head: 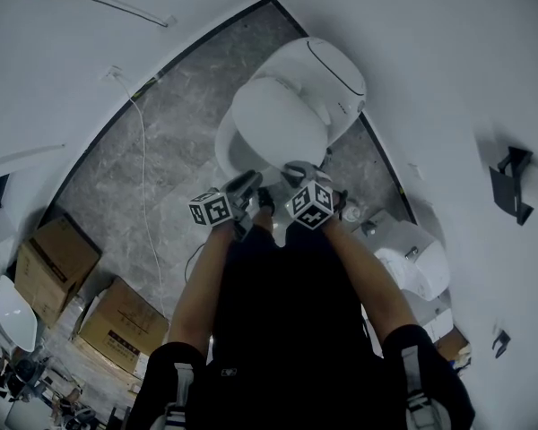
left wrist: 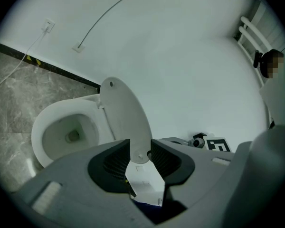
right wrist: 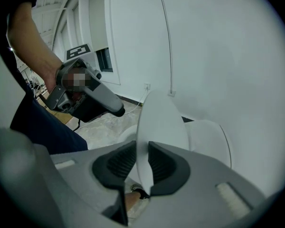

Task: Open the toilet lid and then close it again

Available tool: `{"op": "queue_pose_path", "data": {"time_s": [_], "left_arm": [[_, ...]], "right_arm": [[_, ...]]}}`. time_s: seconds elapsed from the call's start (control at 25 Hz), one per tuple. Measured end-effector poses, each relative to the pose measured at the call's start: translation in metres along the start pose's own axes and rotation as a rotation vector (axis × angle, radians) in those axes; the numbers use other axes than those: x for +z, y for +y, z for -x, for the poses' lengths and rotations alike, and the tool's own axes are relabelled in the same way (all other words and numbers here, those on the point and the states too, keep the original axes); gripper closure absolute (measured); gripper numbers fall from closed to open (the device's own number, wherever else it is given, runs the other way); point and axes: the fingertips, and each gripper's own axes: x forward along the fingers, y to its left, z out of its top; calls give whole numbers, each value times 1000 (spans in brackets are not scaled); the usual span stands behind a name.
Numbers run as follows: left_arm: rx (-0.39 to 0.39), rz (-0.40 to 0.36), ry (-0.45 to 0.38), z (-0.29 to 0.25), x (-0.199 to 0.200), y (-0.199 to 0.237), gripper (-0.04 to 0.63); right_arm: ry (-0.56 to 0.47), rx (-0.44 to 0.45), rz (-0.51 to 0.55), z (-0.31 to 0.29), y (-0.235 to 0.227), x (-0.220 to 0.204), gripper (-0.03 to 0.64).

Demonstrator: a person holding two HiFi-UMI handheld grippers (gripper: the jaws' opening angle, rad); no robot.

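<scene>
**Right gripper (right wrist: pixel 142 158) pinches the raised toilet lid (head: pixel 278 119); left gripper (left wrist: pixel 140 148) sits loose at its tip**

Both of my tools meet at the near end of the lid. The toilet itself stands at the far side of the grey stone floor (head: pixel 108 177), backed against the white wall (head: pixel 448 79). On the right, the ribbed pads (right wrist: pixel 162 164) are pressed onto the thin rim, one on each face, so I judge that side carries the lid. On the left, the jaws stand partly spread with the rounded front tip between them. I judge those pads are not clamping.

The lid is partway up, clear of the bowl (left wrist: pixel 66 132), whose open mouth shows beside it in the left gripper view. Its long axis runs from the hinge (left wrist: pixel 100 104) at the far end, by the tank (head: pixel 341 79), to the free tip at the near end. That tip points up and toward me. The underside, with a small bumper (left wrist: pixel 138 155) near the tip, faces the bowl.

I take the lid for a thin, stiff plastic shell: light and unbending, but glossy and likely slippery under the pads. It can only swing about the hinge. The best hold is therefore where I have it, on the front rim farthest from the hinge, gripped across the thickness. Let go carelessly and it could drop and bang on the bowl. Whether the hinge is damped I cannot tell.
</scene>
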Motion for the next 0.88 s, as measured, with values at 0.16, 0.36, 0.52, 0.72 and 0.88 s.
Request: {"op": "queue_pose_path", "data": {"time_s": [0.16,0.36,0.52,0.72,0.88], "left_arm": [[-12,13,14,-11,-1,-1,474],[-6,38,-3,-18,5,4,474],[-12,67,-4,-21,6,10,469],[-27,70,-6,-19,6,15,468],[-11,102,-27,-19,13,21,468]], "right_arm": [[6,23,9,-2,3,-2,532],[21,64,33,-9,12,-3,528],[32,86,38,-12,15,-4,525],[44,125,68,-16,20,-5,522],[59,148,80,-22,27,-5,520]]}}
